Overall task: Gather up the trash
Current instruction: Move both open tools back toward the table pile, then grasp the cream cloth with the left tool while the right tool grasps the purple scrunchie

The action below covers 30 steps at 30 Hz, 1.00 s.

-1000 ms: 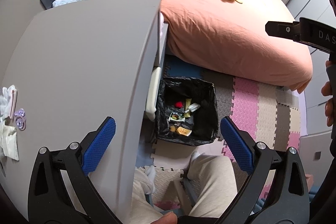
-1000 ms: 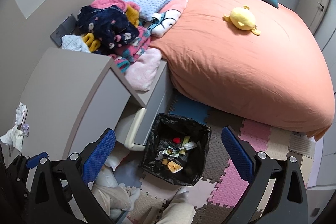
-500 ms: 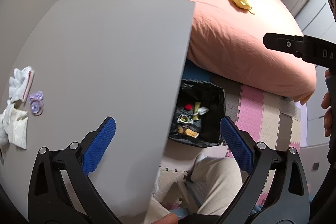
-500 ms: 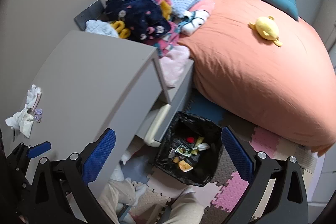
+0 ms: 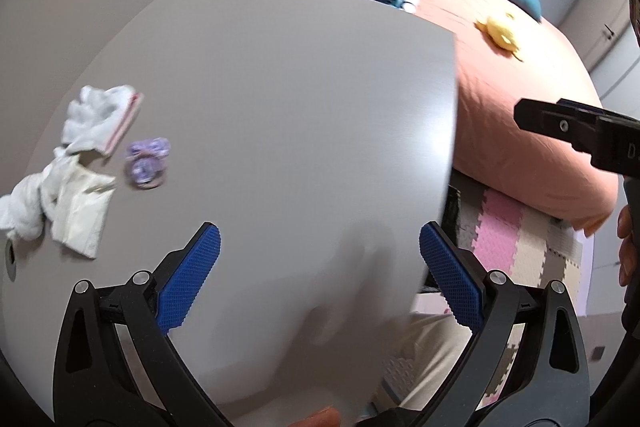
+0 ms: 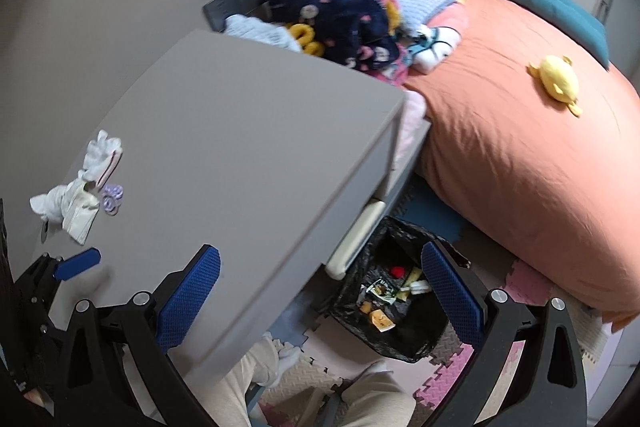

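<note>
Crumpled white tissues and wrappers (image 5: 76, 167) lie at the left of the grey desk top (image 5: 300, 107), with a small purple wrapper (image 5: 146, 159) beside them; they also show in the right wrist view (image 6: 80, 195). A black-lined trash bin (image 6: 400, 299) with several scraps inside stands on the floor by the desk. My left gripper (image 5: 318, 275) is open and empty, low over the desk's near part. My right gripper (image 6: 320, 291) is open and empty, above the desk edge and the bin.
A bed with an orange cover (image 6: 520, 131) fills the right, with a yellow plush toy (image 6: 556, 83) on it. A pile of clothes (image 6: 340, 19) lies behind the desk. Foam puzzle mats (image 5: 516, 247) cover the floor. A drawer handle (image 6: 356, 239) juts out above the bin.
Both grippers have swung left, from over the bin towards the desk. The tissues have come nearer to the middle of both views. Both stay open.
</note>
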Motion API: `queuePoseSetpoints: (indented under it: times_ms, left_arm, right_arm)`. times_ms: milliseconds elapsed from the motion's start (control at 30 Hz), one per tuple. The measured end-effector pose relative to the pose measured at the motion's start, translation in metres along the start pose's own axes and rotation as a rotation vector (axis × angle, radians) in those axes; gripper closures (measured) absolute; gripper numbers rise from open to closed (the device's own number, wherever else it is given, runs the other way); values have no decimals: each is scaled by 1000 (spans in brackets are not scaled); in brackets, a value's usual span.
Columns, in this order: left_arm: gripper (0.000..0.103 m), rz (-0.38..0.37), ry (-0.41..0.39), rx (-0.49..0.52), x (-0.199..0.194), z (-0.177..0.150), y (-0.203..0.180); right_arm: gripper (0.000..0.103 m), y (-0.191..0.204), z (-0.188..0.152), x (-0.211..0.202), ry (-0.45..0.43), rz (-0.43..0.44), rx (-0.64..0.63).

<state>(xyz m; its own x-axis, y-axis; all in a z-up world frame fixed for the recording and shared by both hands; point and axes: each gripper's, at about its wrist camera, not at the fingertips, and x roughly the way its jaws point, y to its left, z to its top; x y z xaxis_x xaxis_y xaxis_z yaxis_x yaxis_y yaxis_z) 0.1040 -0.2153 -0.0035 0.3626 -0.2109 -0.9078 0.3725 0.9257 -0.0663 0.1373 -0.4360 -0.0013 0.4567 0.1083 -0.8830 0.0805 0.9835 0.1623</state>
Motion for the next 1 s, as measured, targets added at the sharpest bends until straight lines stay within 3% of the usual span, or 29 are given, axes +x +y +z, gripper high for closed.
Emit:
queuePoseSetpoints:
  times_ms: [467, 867, 1000]
  left_arm:
    - [7, 65, -21, -147, -14, -22, 84]
    - [7, 158, -68, -250, -17, -32, 156]
    - [22, 140, -61, -250, -9, -29, 171]
  right_arm:
    - [3, 77, 6, 30, 40, 80, -104]
    - [3, 120, 5, 43, 51, 107, -156]
    - [3, 128, 5, 46, 55, 109, -161]
